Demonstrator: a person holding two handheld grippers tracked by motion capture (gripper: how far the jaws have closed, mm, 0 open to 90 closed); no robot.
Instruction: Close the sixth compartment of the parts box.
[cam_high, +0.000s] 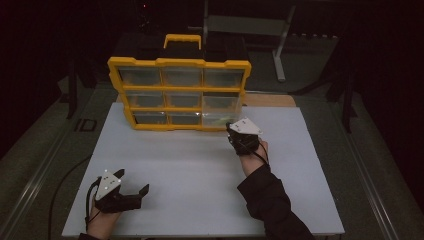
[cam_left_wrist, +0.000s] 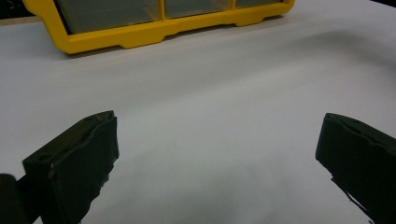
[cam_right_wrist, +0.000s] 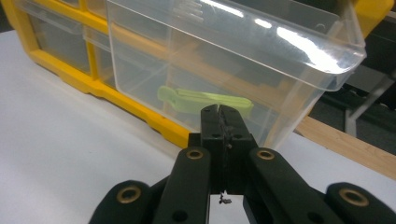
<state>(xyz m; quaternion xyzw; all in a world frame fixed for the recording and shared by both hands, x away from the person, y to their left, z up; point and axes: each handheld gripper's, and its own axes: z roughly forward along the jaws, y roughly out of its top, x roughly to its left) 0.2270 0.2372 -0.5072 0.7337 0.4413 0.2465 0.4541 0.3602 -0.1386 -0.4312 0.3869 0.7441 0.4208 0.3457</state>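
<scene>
Right tongs (cam_right_wrist: 219, 110): closed against clear drawer (cam_right_wrist: 233, 60), at organizer (cam_high: 180, 92), worktop (cam_high: 200, 170) far edge.
Left tongs (cam_left_wrist: 217, 144): held open, near-left corner.

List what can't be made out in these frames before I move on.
- Right gripper: jaws pressed together at the clear drawer; the right gripper view doesn't settle whether they pinch its front wall.
- Green item in that drawer: blurred through plastic, kind unclear.
- Other drawers of the yellow organizer: contents too dim and small in the high view.
- Left gripper: open over the white board.
</scene>
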